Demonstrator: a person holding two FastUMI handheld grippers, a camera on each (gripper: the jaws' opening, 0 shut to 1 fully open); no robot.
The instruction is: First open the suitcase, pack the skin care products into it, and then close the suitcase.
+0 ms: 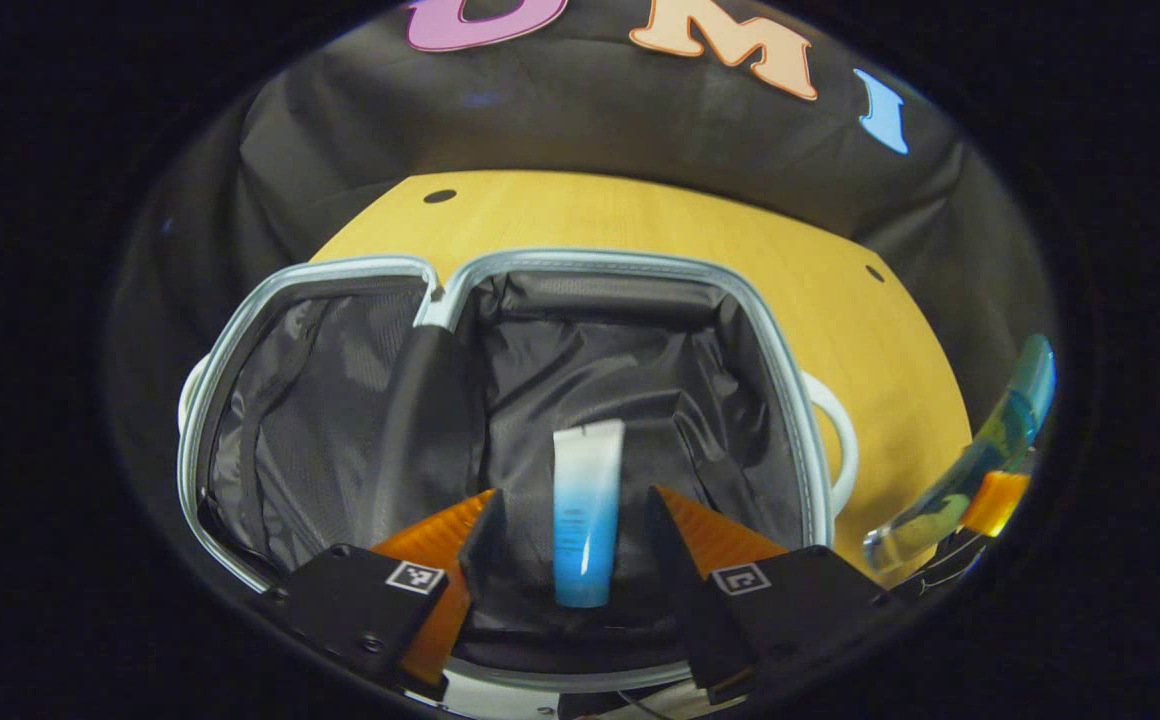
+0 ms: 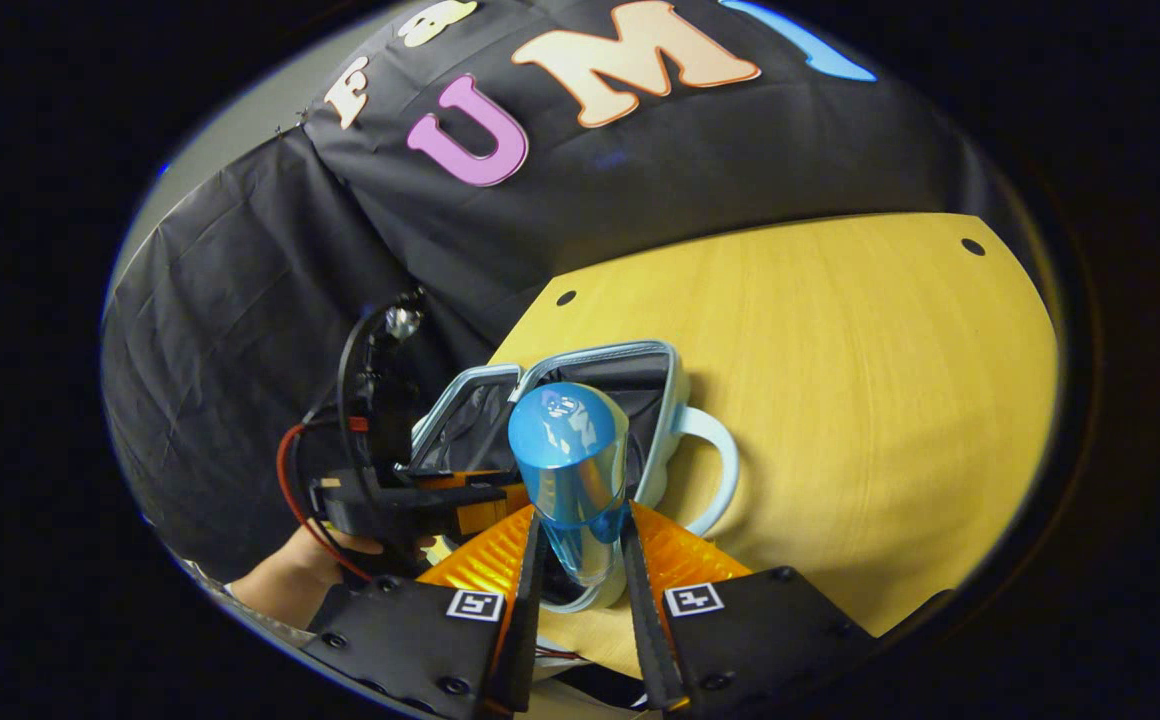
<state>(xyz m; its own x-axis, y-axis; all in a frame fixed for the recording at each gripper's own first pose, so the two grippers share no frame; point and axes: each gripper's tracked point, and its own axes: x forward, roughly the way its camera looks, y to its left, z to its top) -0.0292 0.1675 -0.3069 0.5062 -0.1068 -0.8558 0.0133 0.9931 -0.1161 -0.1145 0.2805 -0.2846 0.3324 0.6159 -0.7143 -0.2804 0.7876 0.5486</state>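
- The pale-blue-rimmed suitcase [image 1: 500,400] with dark fabric lining lay open on the yellow wooden table [image 1: 640,230], its white handle toward the table's right edge.
- A white-to-blue gradient squeeze tube [image 1: 585,510] lay inside the right half, near its front edge.
- The left gripper [image 1: 575,520] hung over that tube, fingers spread apart, touching nothing.
- The right gripper [image 2: 580,545] was clamped on a clear blue-capped bottle [image 2: 570,470], held near the suitcase's handle side.
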